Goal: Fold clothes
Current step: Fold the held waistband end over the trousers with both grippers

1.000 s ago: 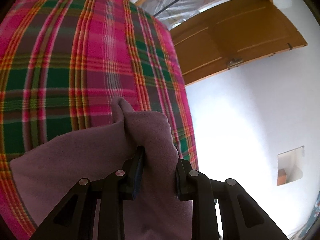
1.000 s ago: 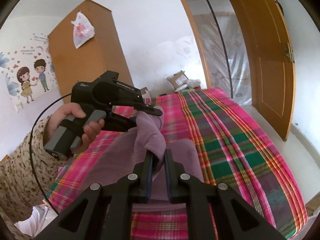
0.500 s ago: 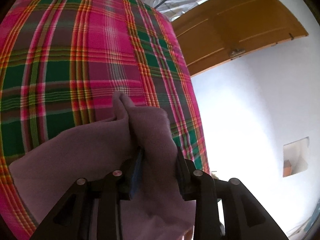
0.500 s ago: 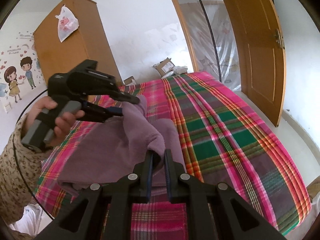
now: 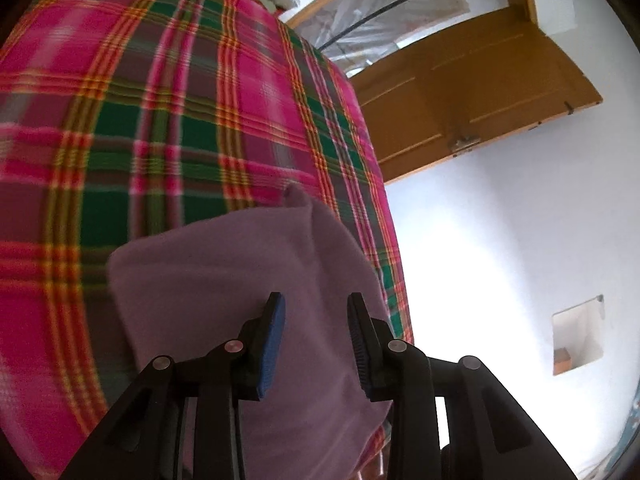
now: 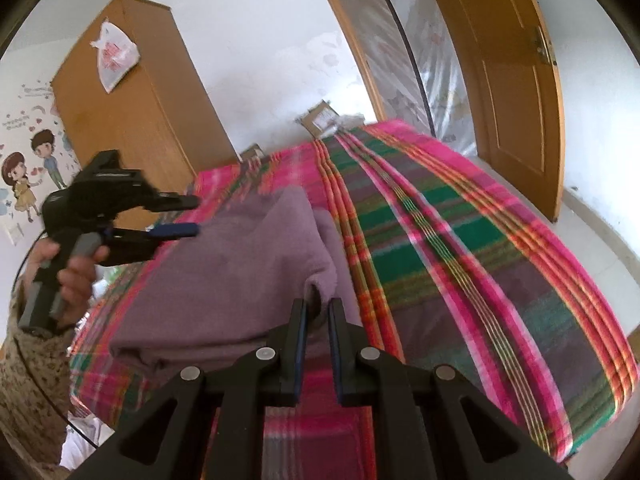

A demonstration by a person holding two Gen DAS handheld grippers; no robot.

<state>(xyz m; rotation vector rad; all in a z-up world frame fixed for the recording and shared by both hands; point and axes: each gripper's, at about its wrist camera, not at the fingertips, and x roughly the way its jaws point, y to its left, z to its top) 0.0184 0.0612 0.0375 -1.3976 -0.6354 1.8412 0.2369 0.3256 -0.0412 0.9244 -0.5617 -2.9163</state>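
1. Garment point(image 6: 248, 272), purple and soft, lies folded on the plaid bed cover point(image 6: 460, 248).
2. Left gripper point(image 5: 316, 300) hangs above the cloth with its fingers apart and nothing between them.
3. Right gripper point(image 6: 318, 304) has its fingers clamped on a corner of the garment.
4. Wooden door point(image 6: 516, 80) stands open beside the bed.

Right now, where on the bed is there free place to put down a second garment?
The plaid blanket is bare between the purple garment and the bed edge toward the wooden door, and beyond the garment toward the cardboard boxes. It is crowded near the left gripper and right gripper.
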